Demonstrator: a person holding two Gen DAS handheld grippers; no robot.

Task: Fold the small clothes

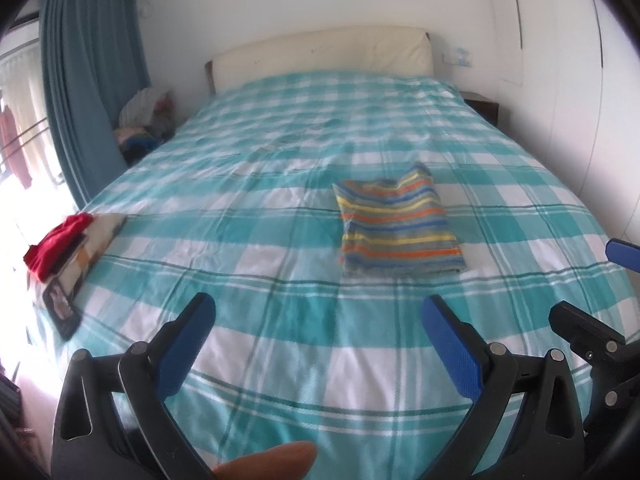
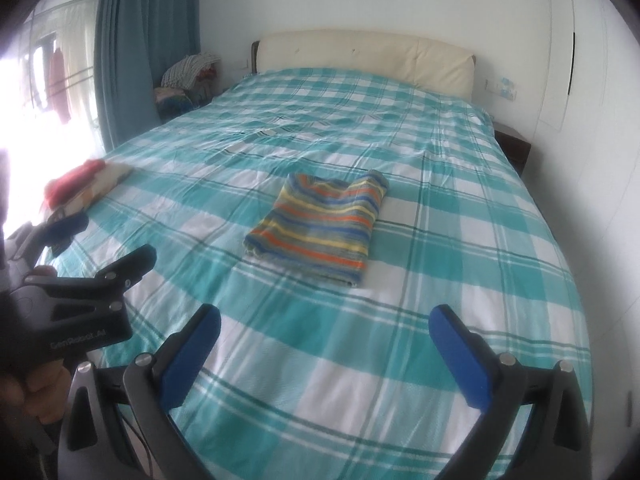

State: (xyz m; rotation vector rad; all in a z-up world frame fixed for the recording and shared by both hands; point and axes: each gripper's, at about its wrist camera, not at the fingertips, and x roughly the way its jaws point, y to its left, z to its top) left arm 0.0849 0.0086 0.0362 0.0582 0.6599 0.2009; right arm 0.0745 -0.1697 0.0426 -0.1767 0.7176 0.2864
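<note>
A small striped garment (image 1: 398,224), in orange, yellow, blue and grey, lies folded into a neat rectangle on the teal-and-white checked bedspread (image 1: 280,320). It also shows in the right wrist view (image 2: 320,226). My left gripper (image 1: 320,312) is open and empty, held above the bed, short of the garment. My right gripper (image 2: 326,322) is open and empty too, also short of the garment. The left gripper shows at the left of the right wrist view (image 2: 80,240), and the right gripper at the right edge of the left wrist view (image 1: 592,288).
A pile of folded clothes with a red piece on top (image 1: 64,240) sits at the bed's left edge, also in the right wrist view (image 2: 80,184). A cream headboard (image 1: 324,52), a teal curtain (image 1: 88,80), a laundry heap (image 1: 148,120) and a dark nightstand (image 2: 514,148) surround the bed.
</note>
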